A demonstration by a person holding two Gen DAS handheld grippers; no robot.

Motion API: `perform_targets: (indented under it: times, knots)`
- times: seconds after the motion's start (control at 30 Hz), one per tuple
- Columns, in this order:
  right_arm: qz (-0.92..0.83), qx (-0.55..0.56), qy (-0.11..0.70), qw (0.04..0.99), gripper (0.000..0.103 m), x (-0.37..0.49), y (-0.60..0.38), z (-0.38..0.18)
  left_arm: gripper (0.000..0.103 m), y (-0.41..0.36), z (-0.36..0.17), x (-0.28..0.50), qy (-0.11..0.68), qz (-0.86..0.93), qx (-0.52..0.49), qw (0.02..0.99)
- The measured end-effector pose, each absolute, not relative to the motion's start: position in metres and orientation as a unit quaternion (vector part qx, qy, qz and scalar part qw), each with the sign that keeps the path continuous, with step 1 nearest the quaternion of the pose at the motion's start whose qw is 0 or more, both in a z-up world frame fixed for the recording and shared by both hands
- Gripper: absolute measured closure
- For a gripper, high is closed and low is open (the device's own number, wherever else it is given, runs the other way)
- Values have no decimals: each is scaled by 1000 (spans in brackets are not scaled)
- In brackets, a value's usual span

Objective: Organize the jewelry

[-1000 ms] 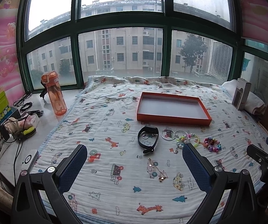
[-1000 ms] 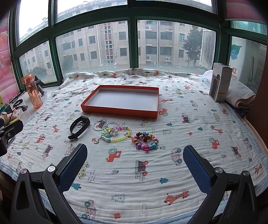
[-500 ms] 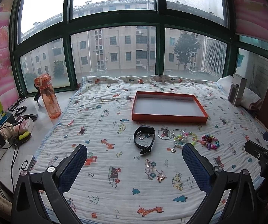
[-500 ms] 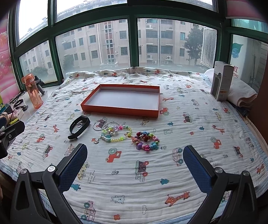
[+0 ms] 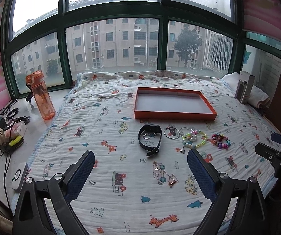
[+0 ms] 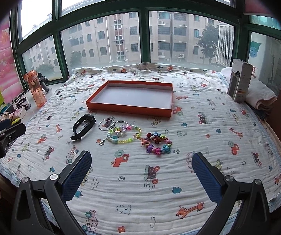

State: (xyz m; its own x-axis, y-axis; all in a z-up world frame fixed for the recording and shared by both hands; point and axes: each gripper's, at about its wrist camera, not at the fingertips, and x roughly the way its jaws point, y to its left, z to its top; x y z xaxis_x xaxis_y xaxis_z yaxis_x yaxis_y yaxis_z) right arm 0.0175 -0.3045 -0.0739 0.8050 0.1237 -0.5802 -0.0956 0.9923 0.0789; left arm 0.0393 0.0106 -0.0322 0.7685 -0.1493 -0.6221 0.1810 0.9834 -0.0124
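An empty orange tray (image 5: 174, 115) (image 6: 128, 107) lies on the printed blanket. In front of it lie a black wristband (image 5: 150, 139) (image 6: 83, 126), two silver hoops (image 5: 176, 132) (image 6: 112, 125), a pastel bead bracelet (image 5: 194, 139) (image 6: 123, 135), a colourful bead bracelet (image 5: 220, 141) (image 6: 157, 143) and a thin gold chain (image 5: 167, 174) (image 6: 72, 153). My left gripper (image 5: 140, 174) is open and empty, above the blanket short of the chain. My right gripper (image 6: 141, 173) is open and empty, short of the bracelets.
An orange water bottle (image 5: 41, 96) (image 6: 35, 89) stands on the left sill beside cables and small devices (image 5: 5, 133). A grey carton (image 5: 244, 88) (image 6: 240, 82) and folded towels (image 6: 262, 96) sit at the right edge. Windows run along the back.
The left wrist view has shifted: the tray and jewelry sit a little further left and lower in frame. The right view has barely moved. Both grippers stay open.
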Motion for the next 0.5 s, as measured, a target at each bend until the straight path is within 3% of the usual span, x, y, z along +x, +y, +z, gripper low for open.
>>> perform_targets:
  times: [0.17,0.33,0.5]
  knots:
    - [68,27,319,945,0,23,-308,-81,24,-13,-60,40,324,-160,27,932]
    - [69,34,333,940,0,29,-313,-90,53,-39,-94,44,357,-215,43,908]
    - [72,35,344,936,0,35,-314,-97,67,-46,-127,53,403,-237,55,882]
